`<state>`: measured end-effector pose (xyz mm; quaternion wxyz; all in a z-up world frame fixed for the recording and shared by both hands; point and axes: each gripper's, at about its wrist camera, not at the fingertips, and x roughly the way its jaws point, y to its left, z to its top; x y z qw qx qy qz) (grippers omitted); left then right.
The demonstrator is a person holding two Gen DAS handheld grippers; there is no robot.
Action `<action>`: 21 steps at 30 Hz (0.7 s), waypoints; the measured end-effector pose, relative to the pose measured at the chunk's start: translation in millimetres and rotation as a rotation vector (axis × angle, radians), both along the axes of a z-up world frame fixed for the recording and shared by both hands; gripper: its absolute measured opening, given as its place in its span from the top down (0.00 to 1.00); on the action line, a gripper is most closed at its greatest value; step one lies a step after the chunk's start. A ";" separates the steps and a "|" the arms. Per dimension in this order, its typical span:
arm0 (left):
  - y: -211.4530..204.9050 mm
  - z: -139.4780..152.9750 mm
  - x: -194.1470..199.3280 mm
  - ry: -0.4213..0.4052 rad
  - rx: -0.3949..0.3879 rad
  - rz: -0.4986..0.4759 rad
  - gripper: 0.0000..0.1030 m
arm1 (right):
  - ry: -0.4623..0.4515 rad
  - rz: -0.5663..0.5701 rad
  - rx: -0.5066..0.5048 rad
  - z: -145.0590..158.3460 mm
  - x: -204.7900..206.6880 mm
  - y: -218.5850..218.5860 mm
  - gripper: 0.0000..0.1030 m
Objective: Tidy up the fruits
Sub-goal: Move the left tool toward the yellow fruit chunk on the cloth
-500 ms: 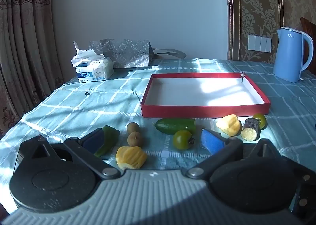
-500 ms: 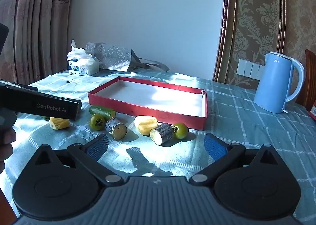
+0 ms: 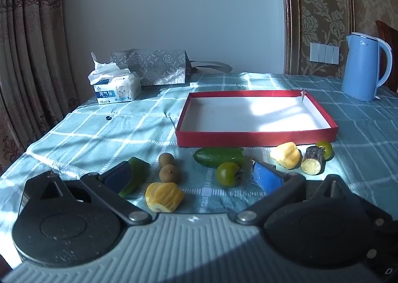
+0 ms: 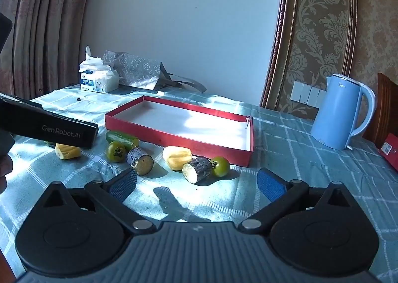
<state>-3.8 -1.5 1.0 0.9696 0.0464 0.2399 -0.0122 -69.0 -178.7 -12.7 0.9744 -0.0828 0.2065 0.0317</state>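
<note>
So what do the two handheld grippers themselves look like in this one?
Both match: a ribbed grey body, two round black housings with silver pivot bolts, and black fingers ending in textured blue pads. The left gripper is seen from its own camera, as is the right gripper. From the right view, the left one's black side reads "GenRobot.AI" in grey lettering.

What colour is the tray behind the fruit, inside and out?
The tray has red walls and a white inside, clearest in the right wrist view.
</note>
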 end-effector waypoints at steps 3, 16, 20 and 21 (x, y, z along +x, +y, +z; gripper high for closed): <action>1.5 2.0 -1.0 0.004 -0.009 -0.006 0.00 | 0.007 -0.007 0.012 0.5 2.7 -2.6 0.00; 5.5 0.3 -9.6 0.009 0.009 -0.034 0.00 | 0.016 -0.004 0.081 7.5 -0.2 -6.6 0.00; 9.3 0.9 -11.2 0.005 0.013 -0.022 0.00 | 0.025 0.005 0.096 7.2 0.8 -6.2 0.00; 10.5 0.9 -11.5 0.003 0.012 -0.020 0.00 | 0.024 0.006 0.099 7.5 0.7 -6.0 0.00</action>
